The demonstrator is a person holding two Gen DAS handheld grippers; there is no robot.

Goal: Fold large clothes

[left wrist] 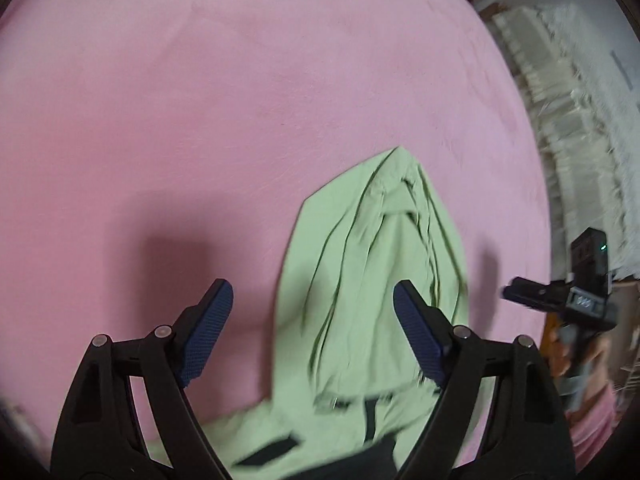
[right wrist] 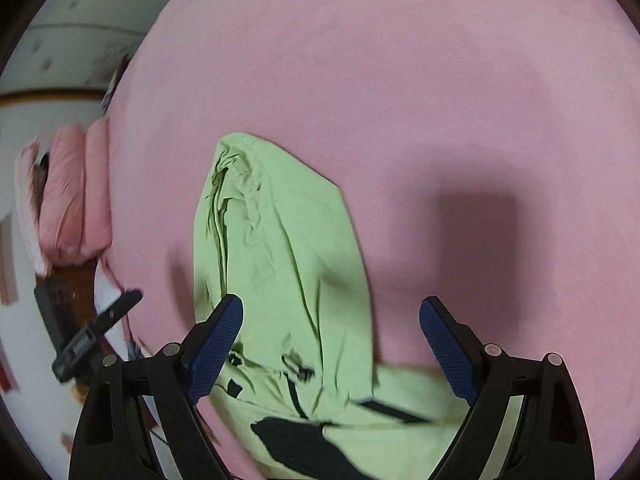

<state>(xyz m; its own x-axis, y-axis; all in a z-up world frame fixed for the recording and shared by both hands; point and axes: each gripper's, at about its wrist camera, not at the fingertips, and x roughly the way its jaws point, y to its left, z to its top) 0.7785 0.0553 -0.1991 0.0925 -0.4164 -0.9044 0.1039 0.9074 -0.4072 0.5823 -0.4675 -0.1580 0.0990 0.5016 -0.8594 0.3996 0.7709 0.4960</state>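
Fingers (left wrist: 216, 332) of the left gripper (left wrist: 314, 336) and right gripper (right wrist: 332, 348) stand wide, empty, above the green garment (left wrist: 360, 280) spread on the pink bed (left wrist: 200, 100), placed for grasping

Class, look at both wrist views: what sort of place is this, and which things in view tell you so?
Most likely a bedroom: a wide pink bedspread covers the work surface, pink pillows are stacked at its edge, and a light green jacket lies on it for folding.
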